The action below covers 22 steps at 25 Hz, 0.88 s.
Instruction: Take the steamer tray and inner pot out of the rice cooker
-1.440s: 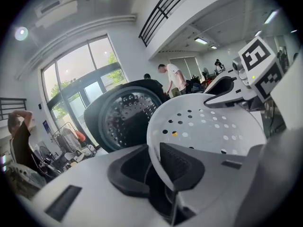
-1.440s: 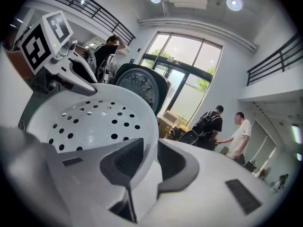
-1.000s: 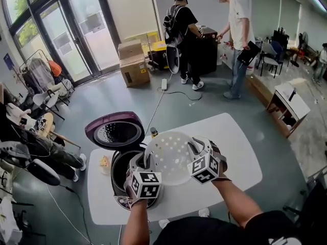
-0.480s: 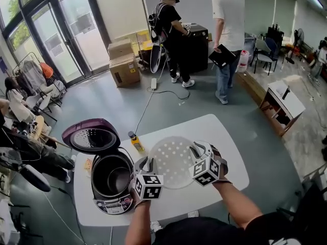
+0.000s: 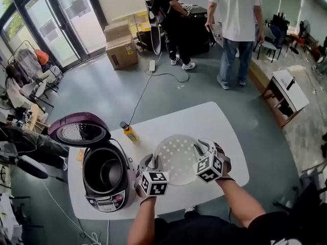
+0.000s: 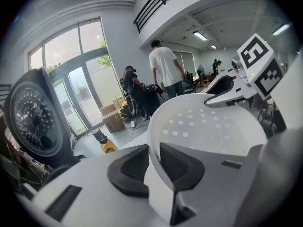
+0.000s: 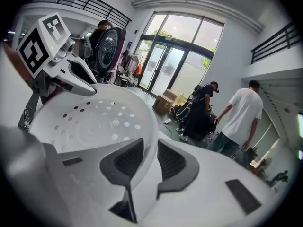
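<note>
A white rounded table (image 5: 219, 137) is seen from above. At its left end a black-and-purple rice cooker (image 5: 104, 204) is stood with its lid raised, and the dark metal inner pot (image 5: 104, 173) is seated inside it. To the right of the cooker, over the middle of the table, a white perforated plastic steamer tray (image 5: 176, 157) is held out of the cooker by opposite sides of its rim. The rim is pinched by the closed jaws of the left gripper (image 6: 152, 150) and of the right gripper (image 7: 150, 148). Whether the tray touches the table cannot be told. A small yellow bottle (image 5: 129, 131) is stood just behind the cooker.
</note>
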Motion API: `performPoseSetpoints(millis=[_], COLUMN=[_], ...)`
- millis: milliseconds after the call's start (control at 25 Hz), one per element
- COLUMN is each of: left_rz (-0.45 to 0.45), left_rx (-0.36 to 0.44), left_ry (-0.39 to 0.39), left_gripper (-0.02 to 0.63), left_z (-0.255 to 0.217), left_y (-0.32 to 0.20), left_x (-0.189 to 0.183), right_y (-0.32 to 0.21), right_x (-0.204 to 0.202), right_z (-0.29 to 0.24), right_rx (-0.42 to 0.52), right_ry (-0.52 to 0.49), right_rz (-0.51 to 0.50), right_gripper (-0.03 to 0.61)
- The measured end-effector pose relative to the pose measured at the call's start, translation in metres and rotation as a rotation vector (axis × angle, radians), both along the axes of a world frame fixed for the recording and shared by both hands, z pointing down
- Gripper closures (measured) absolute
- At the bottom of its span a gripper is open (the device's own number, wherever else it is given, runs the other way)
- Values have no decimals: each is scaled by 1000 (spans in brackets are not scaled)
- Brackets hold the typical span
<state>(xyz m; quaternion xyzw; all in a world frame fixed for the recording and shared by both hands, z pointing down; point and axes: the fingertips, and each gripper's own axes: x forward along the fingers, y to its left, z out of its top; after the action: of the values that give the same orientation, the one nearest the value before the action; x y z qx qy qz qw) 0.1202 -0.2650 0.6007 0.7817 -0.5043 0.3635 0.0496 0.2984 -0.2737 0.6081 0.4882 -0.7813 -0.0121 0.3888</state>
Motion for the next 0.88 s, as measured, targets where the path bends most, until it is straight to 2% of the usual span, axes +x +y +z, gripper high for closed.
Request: performPoseSetpoints(millis=[360,880], left_rz=[-30,-60], left_rx=[-75,-77], left_ry=[0,-25], left_gripper=[540,543], left_z=[73,147], left_y=[-17,-90], left_x=[7,-4], right_y=[-17,-89], right_x=[8,-2], right_z=[77,153], right_rx=[-98,-122], right_ry=[5,20], right_rz=[-20,-19], right_gripper=[485,485])
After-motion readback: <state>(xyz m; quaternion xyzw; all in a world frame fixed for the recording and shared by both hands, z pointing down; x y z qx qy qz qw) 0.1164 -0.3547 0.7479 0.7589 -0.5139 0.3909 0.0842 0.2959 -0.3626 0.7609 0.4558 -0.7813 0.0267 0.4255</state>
